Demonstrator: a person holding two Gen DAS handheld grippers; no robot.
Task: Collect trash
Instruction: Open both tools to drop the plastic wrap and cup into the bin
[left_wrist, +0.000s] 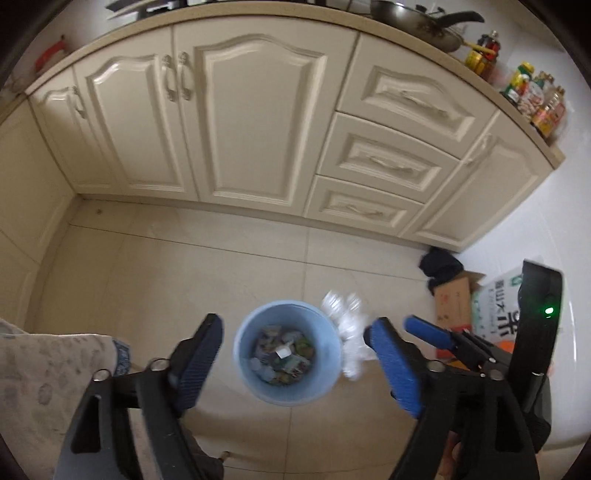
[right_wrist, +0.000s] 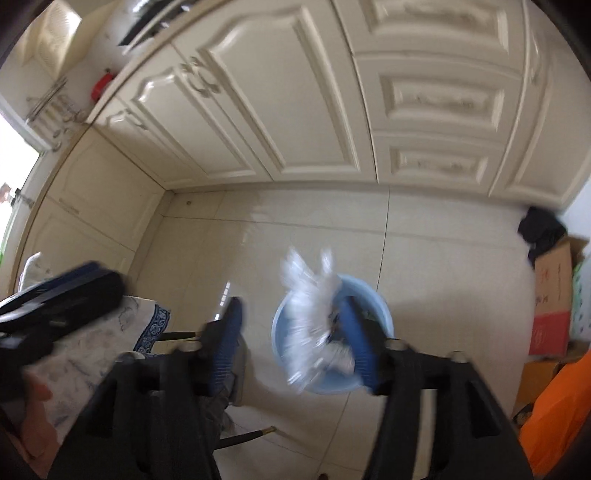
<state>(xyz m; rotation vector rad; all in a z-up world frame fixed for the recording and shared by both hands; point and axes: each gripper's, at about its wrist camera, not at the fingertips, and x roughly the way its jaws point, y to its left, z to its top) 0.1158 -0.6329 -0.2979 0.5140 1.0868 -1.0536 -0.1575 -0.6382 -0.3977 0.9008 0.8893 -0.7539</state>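
Observation:
A light blue bin (left_wrist: 288, 352) with mixed trash inside stands on the tiled floor; it also shows in the right wrist view (right_wrist: 376, 314). A crumpled clear plastic wrapper (right_wrist: 310, 317) hangs blurred between my right gripper's (right_wrist: 293, 334) open jaws, against the right finger (right_wrist: 356, 341), over the bin's rim. In the left wrist view the wrapper (left_wrist: 347, 325) is at the bin's right edge. My left gripper (left_wrist: 295, 360) is open and empty above the bin. The right gripper (left_wrist: 424, 332) shows there at right.
Cream cabinets (left_wrist: 240, 118) and drawers (left_wrist: 384, 162) run along the back. A cardboard box (left_wrist: 452, 301), a printed sack (left_wrist: 498, 310) and a dark cloth (left_wrist: 439, 264) lie at right. A patterned cloth on a stool (right_wrist: 110, 339) is at left. Orange fabric (right_wrist: 554, 406) is at far right.

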